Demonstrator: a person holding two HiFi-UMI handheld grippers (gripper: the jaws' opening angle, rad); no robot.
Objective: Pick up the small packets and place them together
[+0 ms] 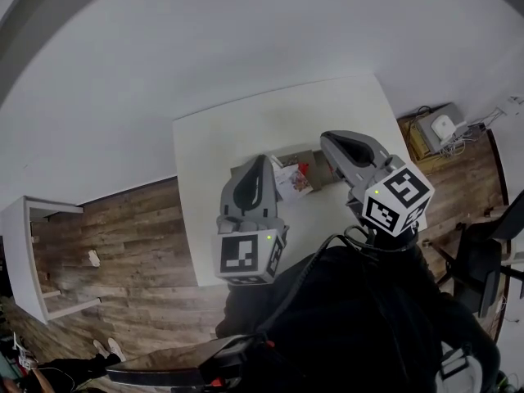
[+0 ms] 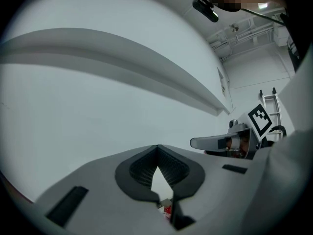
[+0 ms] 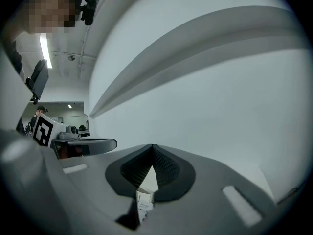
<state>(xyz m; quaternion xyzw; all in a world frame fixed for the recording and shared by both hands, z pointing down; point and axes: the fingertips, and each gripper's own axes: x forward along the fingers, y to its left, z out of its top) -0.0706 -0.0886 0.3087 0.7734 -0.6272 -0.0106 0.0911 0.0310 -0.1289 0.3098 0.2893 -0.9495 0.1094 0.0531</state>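
Head view: white worktop [image 1: 237,133] on a wood floor [image 1: 123,236], with both grippers held over its near part, clear of the surface.

Left claw [image 1: 264,160] is shut, tips meeting. In the left gripper view the left claw [image 2: 156,147] closes to a point with nothing pinched at the tips. Only the pale diamond-shaped gap sits behind the ribbed pads [image 2: 142,168].

Right claw [image 1: 325,142] is also shut. The right gripper view shows the same: tips together [image 3: 152,146] and empty.

Small packets [image 1: 292,178] lie on the worktop, bunched in one spot between the two grippers in the head view. They are white with red print and sit just beside a flat brown piece [image 1: 318,169]. It looks like cardboard, but I can't tell for sure.

A red-and-white scrap of packet [image 2: 167,209] shows low in the slit between the left jaws. A white printed bit [image 3: 143,204] shows low in the slit between the right jaws. Both look like they are seen through the slit rather than gripped.

Each gripper view catches the other gripper off to the side, with its marker cube [image 2: 259,121] [image 3: 44,129].

The person's dark sleeve [image 1: 360,318] fills the bottom of the head view. A white shelf unit [image 1: 24,252] stands at far left on the floor, well apart from the worktop.
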